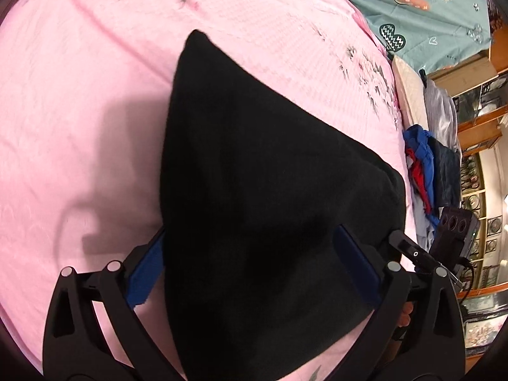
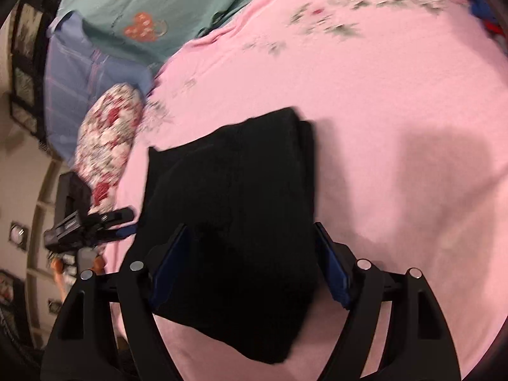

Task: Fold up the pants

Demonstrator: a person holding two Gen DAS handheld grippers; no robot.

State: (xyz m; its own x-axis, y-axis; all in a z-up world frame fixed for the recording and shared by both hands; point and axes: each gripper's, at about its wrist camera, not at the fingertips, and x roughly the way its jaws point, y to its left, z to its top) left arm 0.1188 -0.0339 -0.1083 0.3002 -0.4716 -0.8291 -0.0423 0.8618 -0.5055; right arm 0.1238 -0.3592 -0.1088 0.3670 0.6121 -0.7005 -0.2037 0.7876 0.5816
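1. Surface: a bed under a pink sheet (image 1: 79, 101) with a blurred floral print toward its far edge; shadows fall on the sheet.
2. Pants (image 2: 235, 209): black, folded into a compact stack, lying flat on the sheet.
3. Left gripper (image 1: 254, 263): jaws spread wide, the pants lying between them; the pads do not press the cloth.
4. Right gripper (image 2: 250, 270): jaws spread, pants between them, not clamped.
5. Beyond the sheet: a teal blanket (image 1: 438, 22) with cartoon prints, a floral pillow (image 2: 108, 146) and a blue pillow (image 2: 73, 82).
6. Bedside: a clothes pile (image 1: 425, 171); wooden shelves (image 1: 479, 146) behind it.
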